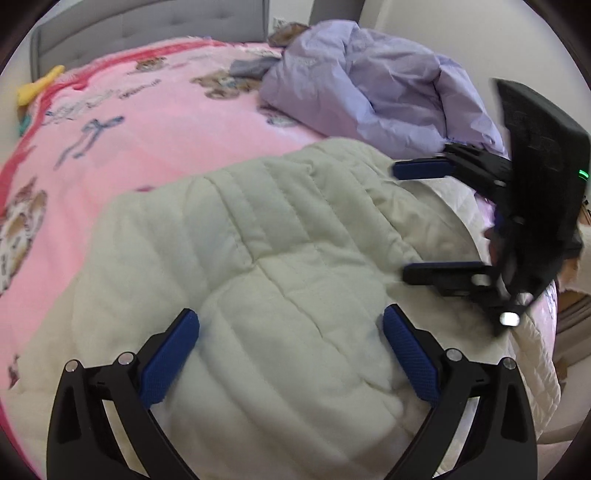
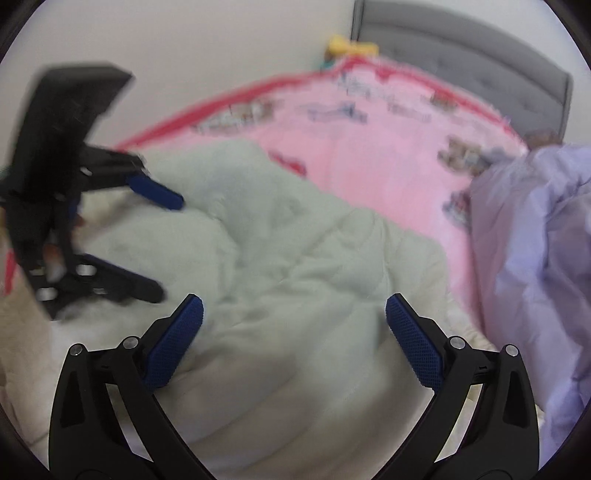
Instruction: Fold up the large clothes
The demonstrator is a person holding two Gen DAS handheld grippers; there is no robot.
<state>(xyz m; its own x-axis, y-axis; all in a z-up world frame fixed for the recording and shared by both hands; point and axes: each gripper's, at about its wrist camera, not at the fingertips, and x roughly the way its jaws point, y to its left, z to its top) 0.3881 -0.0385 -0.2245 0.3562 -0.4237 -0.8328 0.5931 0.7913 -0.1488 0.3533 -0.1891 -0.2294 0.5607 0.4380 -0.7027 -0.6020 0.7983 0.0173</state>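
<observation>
Our left gripper [image 1: 291, 354] sits w/ jaws spread wide over the cream quilted garment [image 1: 280, 280], nothing between the blue pads [image 1: 168, 358]. We see the same for our right gripper [image 2: 293, 343]: jaws wide apart, holding nothing, cream fabric below it. From the left wrist view the right gripper shows at the garment's right side, also agape. Whether either tool touches the fabric we can't tell. We have the garment lying bunched on the pink teddy-bear blanket [image 1: 147, 122], near the bed's front edge. Lilac jacket [image 1: 373, 92] lies crumpled just behind it. Grey headboard [image 1: 147, 22] at the back, w/ a yellow item [image 1: 35, 88] nearby.
</observation>
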